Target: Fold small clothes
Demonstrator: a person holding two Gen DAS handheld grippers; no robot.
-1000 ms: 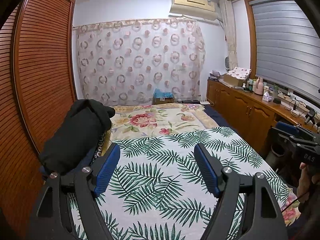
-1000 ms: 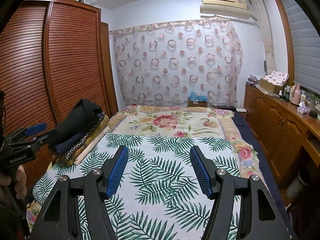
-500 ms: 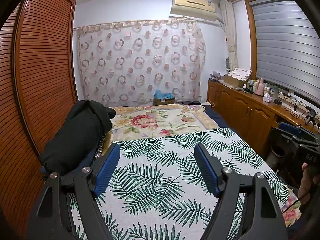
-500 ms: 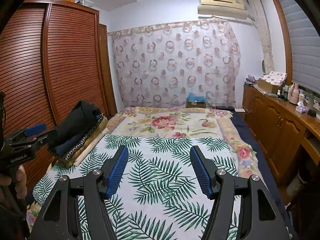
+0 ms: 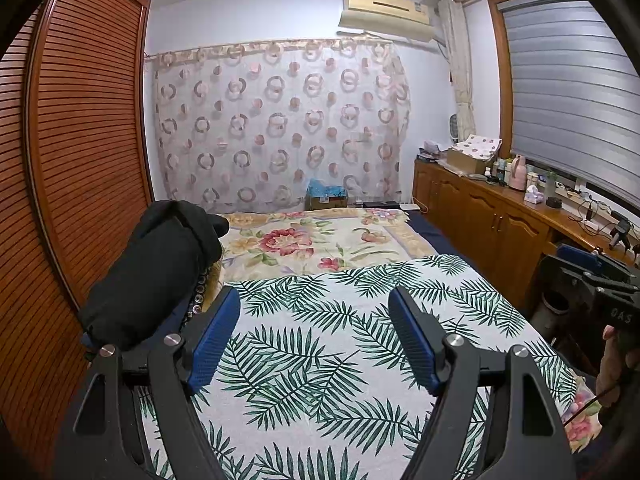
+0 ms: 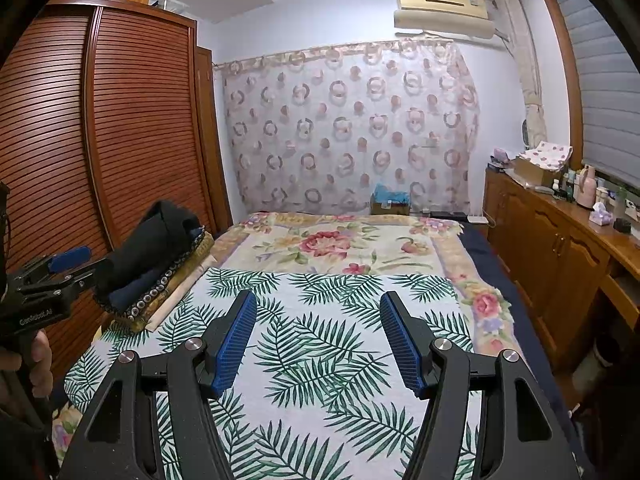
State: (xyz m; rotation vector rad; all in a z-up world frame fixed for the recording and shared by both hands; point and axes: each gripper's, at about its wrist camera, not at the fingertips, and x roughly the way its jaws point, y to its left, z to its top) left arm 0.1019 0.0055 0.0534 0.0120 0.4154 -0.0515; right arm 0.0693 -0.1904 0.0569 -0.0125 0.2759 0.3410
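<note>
A pile of dark clothes, black on top (image 5: pixel 160 268) (image 6: pixel 154 240), lies at the left edge of the bed on a folded patterned blanket (image 6: pixel 176 284). My left gripper (image 5: pixel 314 300) hovers open above the palm-leaf sheet (image 5: pixel 340 328), with nothing between its blue pads; the pile is just to its left. My right gripper (image 6: pixel 318 304) is also open and empty over the same sheet (image 6: pixel 332 344). The right wrist view shows the left gripper (image 6: pixel 60 264) held by a hand beside the pile. In the left wrist view the right gripper (image 5: pixel 592 268) shows at the right edge.
A floral blanket (image 5: pixel 320 240) covers the far half of the bed. A slatted wooden wardrobe (image 6: pixel 100 140) stands along the left. A wooden cabinet (image 6: pixel 560 248) with bottles and boxes runs along the right. A patterned curtain (image 5: pixel 280 128) hangs behind, a box (image 6: pixel 390 202) below it.
</note>
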